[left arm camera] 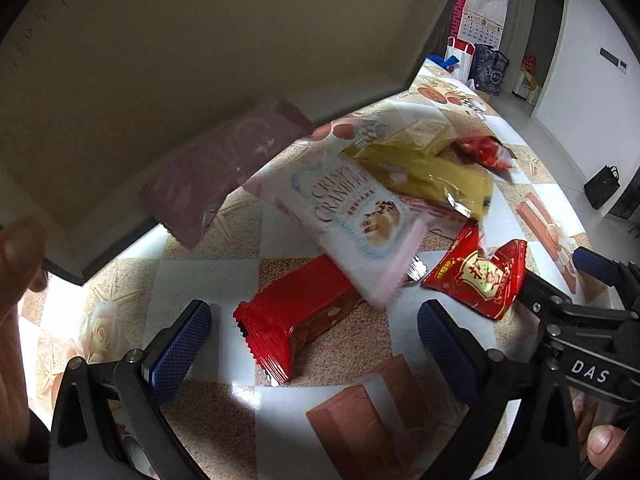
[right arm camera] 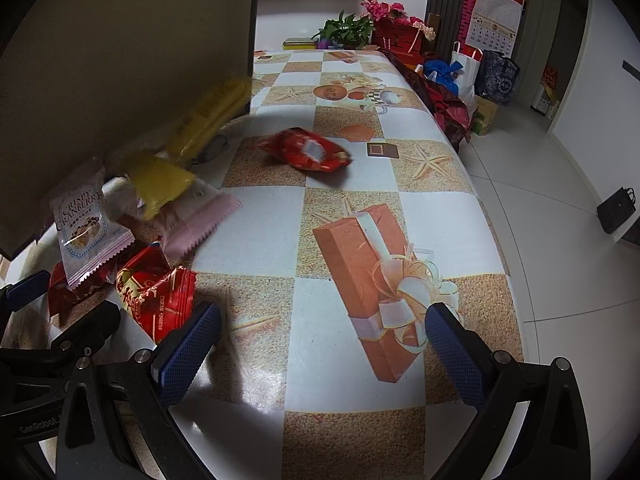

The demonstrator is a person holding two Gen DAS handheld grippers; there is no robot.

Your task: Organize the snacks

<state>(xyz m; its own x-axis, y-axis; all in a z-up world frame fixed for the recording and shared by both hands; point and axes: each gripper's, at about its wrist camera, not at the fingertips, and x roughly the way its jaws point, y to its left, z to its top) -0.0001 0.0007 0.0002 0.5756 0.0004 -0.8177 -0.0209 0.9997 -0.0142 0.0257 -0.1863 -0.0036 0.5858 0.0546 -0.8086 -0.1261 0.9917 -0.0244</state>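
A beige box [left arm camera: 160, 40] is tilted above the table, and snack packets lie and tumble below its edge. A blurred mauve packet [left arm camera: 224, 168] is in mid-air. A white Crispy Cranberry packet [left arm camera: 352, 216], a yellow packet [left arm camera: 432, 172] and a red-and-gold packet [left arm camera: 480, 276] are piled together. My left gripper [left arm camera: 312, 320] is open, with a long red packet [left arm camera: 296, 320] lying between its fingers, untouched. My right gripper [right arm camera: 324, 320] is open over the bare tablecloth [right arm camera: 352, 360]. A blurred red packet [right arm camera: 308, 150] sits farther out, and a blurred yellow packet [right arm camera: 208, 116] is by the box [right arm camera: 120, 60].
A hand [left arm camera: 20, 256] holds the box at the left. The table edge [right arm camera: 492, 208] curves along the right above a white tiled floor. Plants and a red flower box [right arm camera: 384, 28] stand at the far end, with shopping bags [right arm camera: 480, 72] beside the table.
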